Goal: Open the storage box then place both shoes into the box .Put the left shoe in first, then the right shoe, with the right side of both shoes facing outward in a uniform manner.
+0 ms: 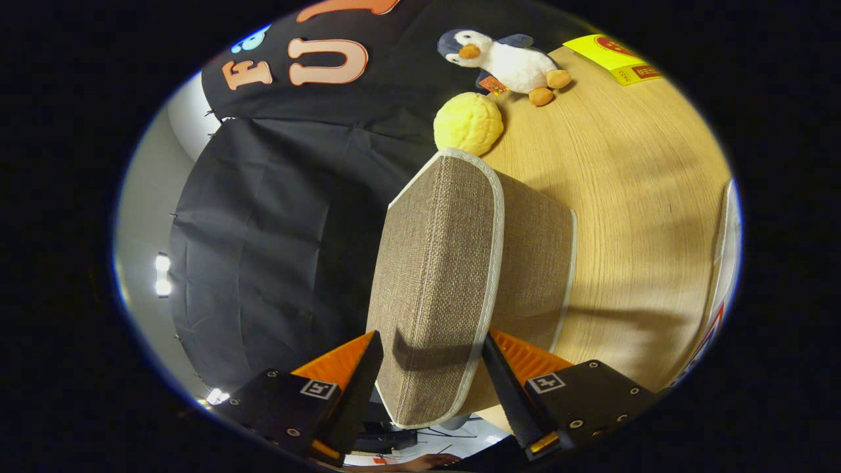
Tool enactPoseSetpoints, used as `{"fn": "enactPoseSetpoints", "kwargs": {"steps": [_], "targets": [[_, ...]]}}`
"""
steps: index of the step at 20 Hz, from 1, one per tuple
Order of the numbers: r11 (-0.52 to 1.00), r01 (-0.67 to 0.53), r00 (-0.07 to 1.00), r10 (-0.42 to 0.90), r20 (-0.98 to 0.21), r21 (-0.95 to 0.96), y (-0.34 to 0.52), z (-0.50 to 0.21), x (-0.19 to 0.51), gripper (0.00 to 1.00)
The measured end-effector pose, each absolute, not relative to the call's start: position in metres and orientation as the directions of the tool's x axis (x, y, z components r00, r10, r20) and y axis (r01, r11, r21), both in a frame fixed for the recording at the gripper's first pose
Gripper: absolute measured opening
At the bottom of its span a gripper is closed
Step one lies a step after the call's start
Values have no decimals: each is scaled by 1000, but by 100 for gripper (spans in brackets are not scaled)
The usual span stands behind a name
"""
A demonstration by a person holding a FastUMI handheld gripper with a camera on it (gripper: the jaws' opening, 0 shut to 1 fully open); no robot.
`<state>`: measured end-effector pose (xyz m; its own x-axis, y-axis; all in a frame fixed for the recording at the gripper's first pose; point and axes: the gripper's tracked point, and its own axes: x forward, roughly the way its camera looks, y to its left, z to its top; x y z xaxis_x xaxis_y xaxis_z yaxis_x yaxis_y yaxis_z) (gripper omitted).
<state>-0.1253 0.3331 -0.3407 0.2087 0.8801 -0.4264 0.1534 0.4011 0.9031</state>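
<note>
The storage box's lid (437,263) is brown woven fabric edged with pale piping. It stands on edge between my fingers and reaches ahead toward a yellow ball. My gripper (433,358) is shut on the lid's near end, with one finger pressed on each side. A second brown face (533,263), also piped, adjoins the lid on the side toward the wooden table (631,197). I cannot tell whether it is the box body or the lid's other face. The view is rolled, so the table runs along one side.
Just beyond the lid's far end, a yellow bumpy ball (468,123) lies on the table. Past it lie a stuffed penguin (509,62) and a yellow card (614,58). A white object (723,263) stands at the table's far side.
</note>
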Motion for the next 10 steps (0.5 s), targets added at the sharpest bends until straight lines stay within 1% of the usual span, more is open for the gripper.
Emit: {"fn": "enactPoseSetpoints", "kwargs": {"steps": [6, 7, 8, 10], "targets": [[399, 126, 243, 875, -419, 908, 308, -320, -127, 82], [390, 132, 255, 875, -411, 911, 306, -317, -123, 80], [376, 132, 268, 877, -399, 917, 304, -313, -122, 76], [327, 135, 299, 887, -353, 935, 304, -300, -114, 72]]}}
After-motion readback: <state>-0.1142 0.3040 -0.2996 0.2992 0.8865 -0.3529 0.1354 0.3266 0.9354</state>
